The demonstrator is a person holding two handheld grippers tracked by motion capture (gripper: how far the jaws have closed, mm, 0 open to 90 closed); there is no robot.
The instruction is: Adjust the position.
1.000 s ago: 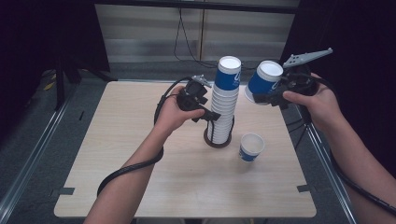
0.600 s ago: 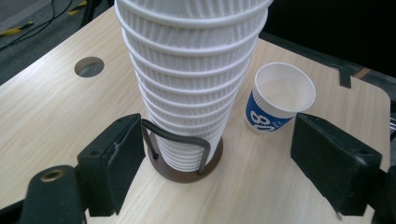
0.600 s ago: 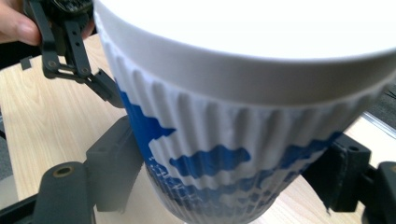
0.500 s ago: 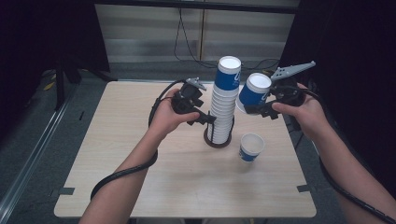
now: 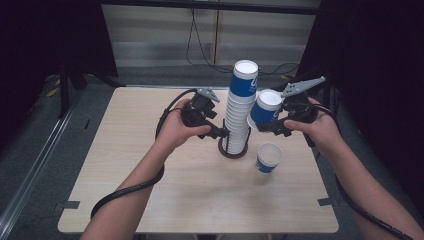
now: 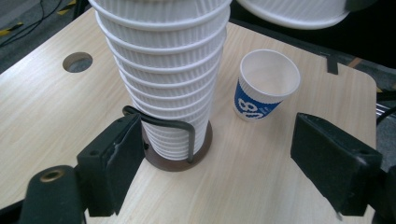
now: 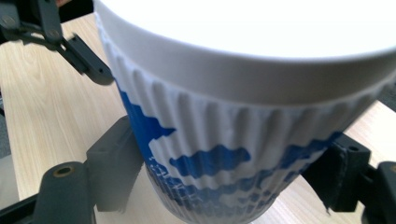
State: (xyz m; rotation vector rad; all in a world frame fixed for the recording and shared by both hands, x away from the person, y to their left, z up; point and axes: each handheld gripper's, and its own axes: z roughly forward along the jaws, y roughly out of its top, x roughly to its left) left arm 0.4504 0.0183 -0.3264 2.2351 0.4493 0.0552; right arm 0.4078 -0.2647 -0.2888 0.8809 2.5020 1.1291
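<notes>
A tall stack of ribbed white paper cups [image 5: 239, 117] [image 6: 163, 70] stands upside down in a dark wire holder [image 5: 233, 151] [image 6: 180, 140] at the table's middle; its top cup is blue. My left gripper [image 5: 221, 132] [image 6: 215, 154] is open low at the stack's left side, with one jaw beside the holder's wire. My right gripper [image 5: 270, 123] [image 7: 224, 186] is shut on a blue-and-white cup [image 5: 265, 107] [image 7: 233, 121], held tilted with its base up, just right of the stack's upper part. A loose cup [image 5: 269, 157] [image 6: 267, 86] stands upright on the table right of the holder.
The wooden table [image 5: 150, 200] has a round hole [image 6: 77, 61] behind the stack. Black cables trail from both grippers along the forearms. The table's right edge [image 5: 325, 165] lies near the right hand.
My right gripper has carried the held cup leftward and lower, from off to the right to right beside the stack. The left gripper has stayed at the stack's base.
</notes>
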